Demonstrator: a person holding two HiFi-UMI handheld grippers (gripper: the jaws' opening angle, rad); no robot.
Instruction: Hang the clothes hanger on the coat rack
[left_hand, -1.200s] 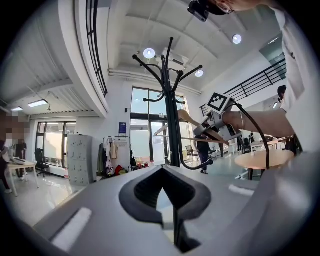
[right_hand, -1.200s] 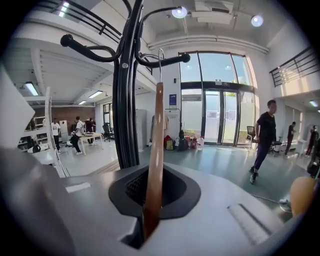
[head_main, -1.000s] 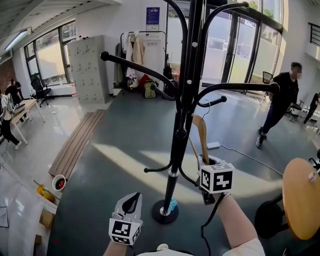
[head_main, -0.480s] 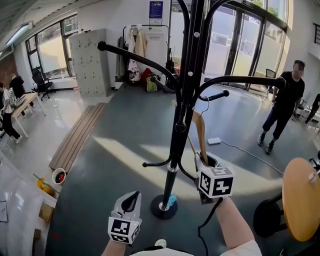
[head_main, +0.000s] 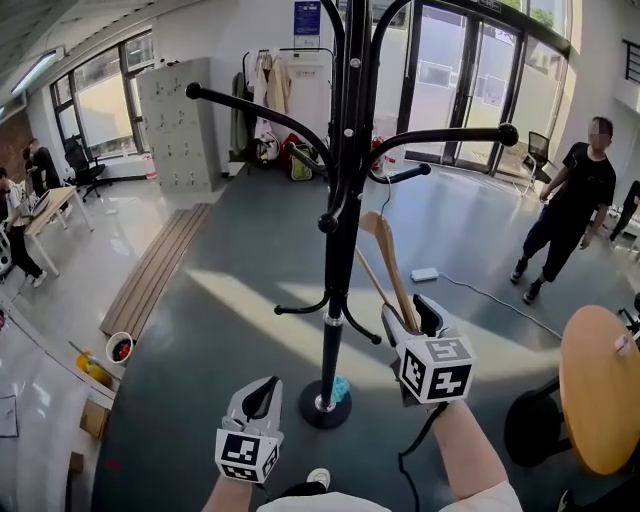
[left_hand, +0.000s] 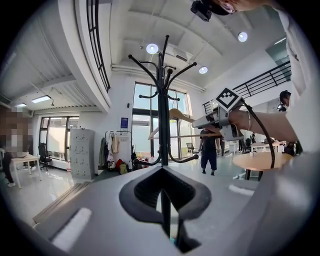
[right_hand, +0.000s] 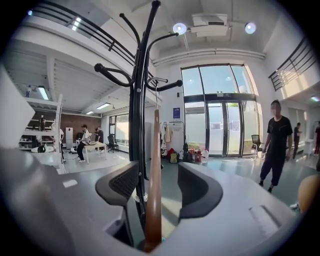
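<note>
Clothes hanger (head_main: 388, 262): hook seems caught on a short arm of the coat rack (head_main: 331, 340). Right gripper (head_main: 412, 312) has dropped lower, jaws apart around the wood, so release looks near. Left gripper (head_main: 262, 388) closed, empty.

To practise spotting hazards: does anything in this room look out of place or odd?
A white box and its thin cable lie loose across the open floor beyond the coat rack, near a person; someone could trip there. Nothing looks spilled or broken.
</note>
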